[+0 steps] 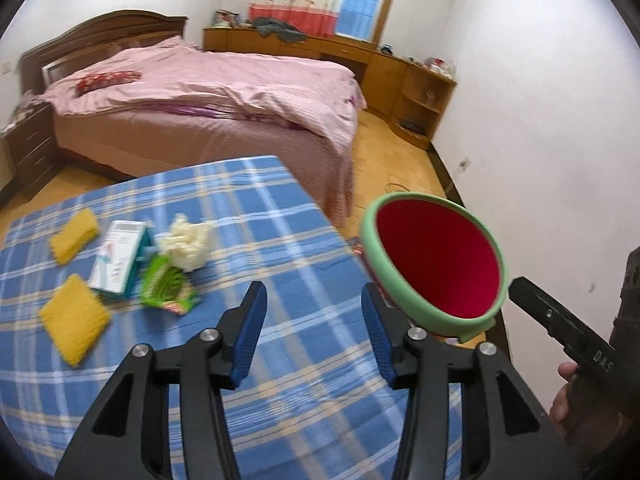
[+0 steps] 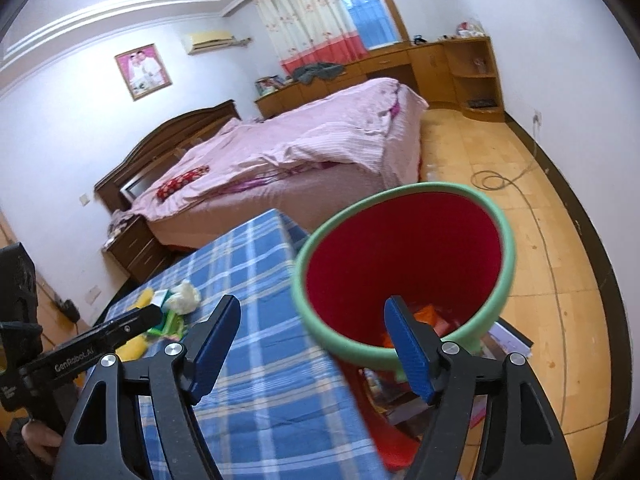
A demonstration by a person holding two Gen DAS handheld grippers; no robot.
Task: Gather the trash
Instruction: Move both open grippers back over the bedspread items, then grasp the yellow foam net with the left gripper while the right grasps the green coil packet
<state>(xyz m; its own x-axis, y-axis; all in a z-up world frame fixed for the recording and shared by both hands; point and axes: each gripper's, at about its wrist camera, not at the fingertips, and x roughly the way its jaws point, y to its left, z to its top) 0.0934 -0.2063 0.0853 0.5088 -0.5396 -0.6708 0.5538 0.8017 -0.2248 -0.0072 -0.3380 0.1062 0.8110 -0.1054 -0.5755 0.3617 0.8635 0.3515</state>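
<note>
Bedroom walls in white surround a desk [image 1: 280, 240] covered by a blue plaid cloth. On its left part lies the trash: a crumpled cream-white paper wad [image 1: 186, 246], touching a green crinkled snack wrapper [image 1: 166, 290] just in front of it, a white and teal cardboard box [image 1: 120, 258] beside those, and two yellow ribbed sponge-like pads [image 1: 74, 236] [image 1: 74, 318] further left, one near the far side and one nearer. The right wrist view shows the same cluster small and partly hidden behind the other tool.

At the desk's right edge stands a round bin with a pale green rim and a deep red inside [image 2: 404, 256]. It is tilted in both views, and some orange and red scraps [image 2: 432, 316] lie at its bottom.

The left gripper [image 1: 314, 328] hangs above the plaid cloth with its blue pads moderately apart and nothing between them; the trash lies ahead and to its left, not touching it. The right gripper [image 2: 312, 344] has its jaws spread wide and empty, the right finger reaching over the bin's near rim, the left finger over the cloth. A hand [image 1: 564, 396] grips the right tool's handle.

Beyond the desk stands a bed with a pink striped cover [image 1: 224, 96] and a dark wooden headboard, then a light wooden cabinet run [image 1: 400, 68] below a curtained window [image 2: 312, 12]. A thin cable [image 2: 516, 184] coils on the yellow tiled floor [image 2: 560, 280].
</note>
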